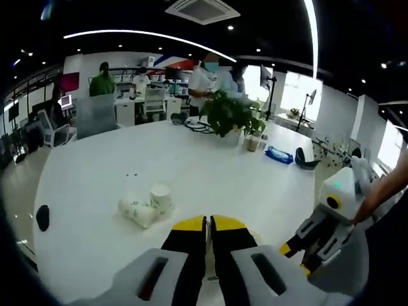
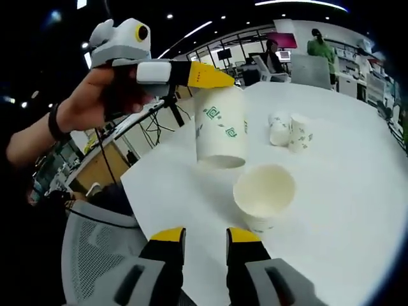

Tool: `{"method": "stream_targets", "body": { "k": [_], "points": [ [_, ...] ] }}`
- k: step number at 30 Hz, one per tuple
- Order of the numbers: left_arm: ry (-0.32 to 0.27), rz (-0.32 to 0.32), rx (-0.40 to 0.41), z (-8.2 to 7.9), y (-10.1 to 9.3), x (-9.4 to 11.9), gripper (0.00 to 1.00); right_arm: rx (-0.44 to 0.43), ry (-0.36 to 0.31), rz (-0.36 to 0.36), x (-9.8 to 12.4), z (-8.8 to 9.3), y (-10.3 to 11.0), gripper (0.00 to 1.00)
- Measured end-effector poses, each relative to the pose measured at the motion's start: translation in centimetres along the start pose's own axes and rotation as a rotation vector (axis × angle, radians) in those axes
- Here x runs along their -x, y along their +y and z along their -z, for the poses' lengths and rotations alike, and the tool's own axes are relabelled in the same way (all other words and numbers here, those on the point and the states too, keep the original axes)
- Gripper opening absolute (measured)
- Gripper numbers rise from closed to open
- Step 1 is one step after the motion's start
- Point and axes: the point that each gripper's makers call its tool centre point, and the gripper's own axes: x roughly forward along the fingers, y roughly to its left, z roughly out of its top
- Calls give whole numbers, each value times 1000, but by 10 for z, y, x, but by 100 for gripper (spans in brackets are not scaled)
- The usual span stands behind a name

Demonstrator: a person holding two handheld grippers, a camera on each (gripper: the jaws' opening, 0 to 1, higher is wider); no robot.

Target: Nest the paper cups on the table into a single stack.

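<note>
Across a big white table (image 1: 191,172) in an open office, two far paper cups (image 1: 148,205) lie touching. The left gripper (image 2: 213,78) grips a lifted cup (image 2: 221,135) above an upright cup (image 2: 264,193); the right gripper (image 2: 205,237) stands parted, empty. A potted plant (image 1: 229,115) sits far off.

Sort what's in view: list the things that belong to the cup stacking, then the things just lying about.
Belongs to the job:
- held cup, gripped by the left gripper
- open cup standing on the table
- two far cups, one lying, one upright
- right gripper, open

Just lying about:
- potted plant
- blue item
- office chair
</note>
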Motion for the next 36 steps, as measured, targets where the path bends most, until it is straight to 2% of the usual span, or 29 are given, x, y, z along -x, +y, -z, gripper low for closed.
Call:
{"method": "stream_targets", "body": {
  "k": [8, 10, 13, 15, 18, 21, 23, 26, 33, 36],
  "points": [
    [24, 29, -63, 2, -30, -21, 0, -6, -4, 19, 9, 7, -2, 28],
    [39, 28, -87, 6, -28, -27, 0, -8, -7, 27, 11, 12, -2, 29],
    [56, 26, -117, 12, -36, -33, 0, -8, -5, 50, 15, 18, -8, 34],
    [63, 19, -158, 15, -36, -37, 0, -16, -5, 74, 28, 20, -7, 38],
    [85, 7, -263, 18, -39, -40, 0, -48, -19, 106, 33, 28, -17, 44],
    [94, 13, -279, 20, -43, -42, 0, -75, -26, 126, 42, 34, -19, 44],
    [98, 16, -285, 22, -43, -43, 0, -80, -27, 135, 37, 36, -21, 44],
    [99, 24, -287, 22, -45, -42, 0, -84, -43, 145, 40, 28, -22, 44],
    [107, 28, -299, 24, -47, -39, 0, -138, -159, 171, 26, -17, -34, 37],
    [110, 29, -301, 25, -47, -39, 0, -136, -173, 202, 26, -28, -39, 36]
  ]
}}
